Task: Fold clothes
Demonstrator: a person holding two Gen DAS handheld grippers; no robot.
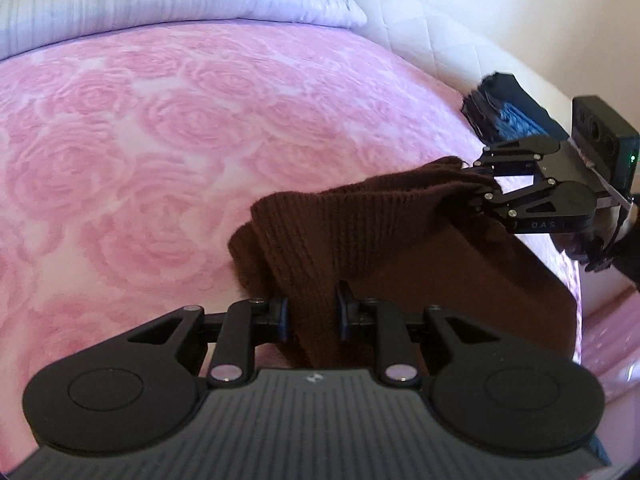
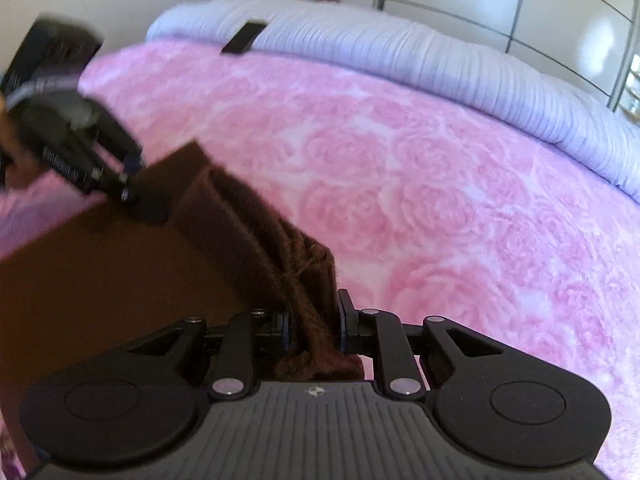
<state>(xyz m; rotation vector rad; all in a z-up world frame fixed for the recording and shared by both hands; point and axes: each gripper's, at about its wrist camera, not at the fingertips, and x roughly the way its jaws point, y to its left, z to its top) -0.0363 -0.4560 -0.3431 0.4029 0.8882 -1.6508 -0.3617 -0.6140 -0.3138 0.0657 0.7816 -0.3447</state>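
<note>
Both hand-held grippers (image 1: 312, 312) (image 2: 313, 322) narrowly parted, each around brown knit garment (image 1: 320, 220).

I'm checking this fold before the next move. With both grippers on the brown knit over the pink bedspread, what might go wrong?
1. The left gripper holds only a bunched strip of the brown knit; it may slip out.
2. The right gripper pinches a crumpled wad, so the fold could set down wrinkled.
3. The garment hangs near the pink bedspread edge and might slide off.
</note>
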